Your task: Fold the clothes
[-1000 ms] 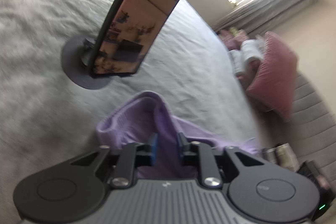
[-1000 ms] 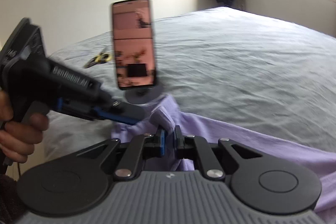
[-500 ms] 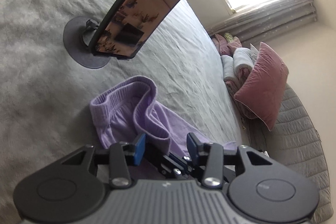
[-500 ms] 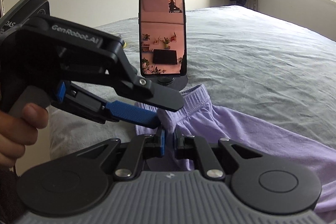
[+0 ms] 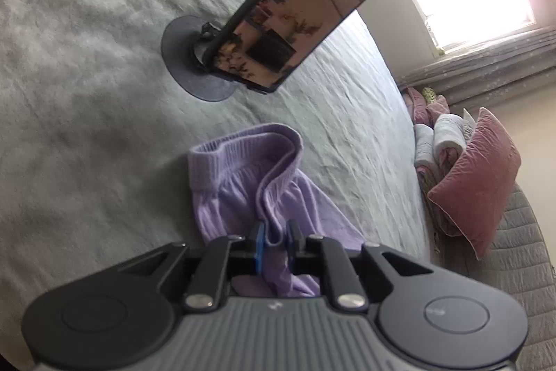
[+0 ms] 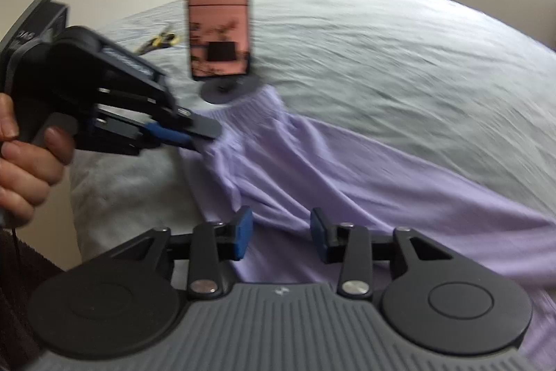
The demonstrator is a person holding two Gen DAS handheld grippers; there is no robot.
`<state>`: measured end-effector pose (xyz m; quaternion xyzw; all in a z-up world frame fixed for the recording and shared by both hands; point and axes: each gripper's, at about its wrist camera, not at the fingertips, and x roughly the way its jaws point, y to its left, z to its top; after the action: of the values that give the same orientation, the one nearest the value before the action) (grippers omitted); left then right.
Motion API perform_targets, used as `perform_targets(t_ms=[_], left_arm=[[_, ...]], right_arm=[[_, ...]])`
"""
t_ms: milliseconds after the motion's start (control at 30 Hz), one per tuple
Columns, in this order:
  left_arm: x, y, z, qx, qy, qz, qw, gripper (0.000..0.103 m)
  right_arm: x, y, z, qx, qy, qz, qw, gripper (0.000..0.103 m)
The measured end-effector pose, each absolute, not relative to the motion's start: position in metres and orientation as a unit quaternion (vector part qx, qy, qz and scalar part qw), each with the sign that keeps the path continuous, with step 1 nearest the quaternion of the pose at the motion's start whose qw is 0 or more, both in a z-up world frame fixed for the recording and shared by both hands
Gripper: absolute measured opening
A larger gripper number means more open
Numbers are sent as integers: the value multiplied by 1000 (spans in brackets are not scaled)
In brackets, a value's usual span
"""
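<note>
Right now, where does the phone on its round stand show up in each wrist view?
Left wrist view: the phone runs tilted from the upper middle to the top right, standing on the grey bedcover beyond the lilac garment.
Right wrist view: the phone stands upright, upper left of centre.
Shared landmark: the garment's ribbed waistband, just in front of the stand.

Soft, ribbed lilac knit trousers lie on the bed's matt, crinkled grey cloth; my matt black plastic fingers carry blue rubbery pads beside a glossy phone.
</note>
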<state>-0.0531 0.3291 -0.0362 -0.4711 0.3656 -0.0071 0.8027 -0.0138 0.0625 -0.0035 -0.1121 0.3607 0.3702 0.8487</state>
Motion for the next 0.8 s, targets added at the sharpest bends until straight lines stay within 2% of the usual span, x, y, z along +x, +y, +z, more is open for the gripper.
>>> perform_targets(t_ms=[67,300,400,467,667,700,767,800], left_arm=[[-54,326,-35,-468,367,-14,804,39],[-49,307,-35,-444,394,-16,805,40],[-47,298,-37,-424,404,-6,810,38],[-45,294,-36,-410,405,3,817,32],[-43,290,-32,-383,406,6,830,27],[-43,290,-32,-380,407,8,831,26],[-43,290,-32,-374,408,10,833,22],[-43,290,-32,-371,409,10,834,21]], right_arm=[[-8,36,-3,-95,376,348,854,42],[14,-37,-7,37,396,264,878,42],[30,-51,-5,83,403,227,883,42],[43,-53,-4,100,410,211,881,42],[71,-55,-11,111,433,161,880,41],[75,-55,-16,113,438,155,878,39],[77,-54,-24,105,437,144,882,26],[77,-52,-25,92,432,140,886,23]])
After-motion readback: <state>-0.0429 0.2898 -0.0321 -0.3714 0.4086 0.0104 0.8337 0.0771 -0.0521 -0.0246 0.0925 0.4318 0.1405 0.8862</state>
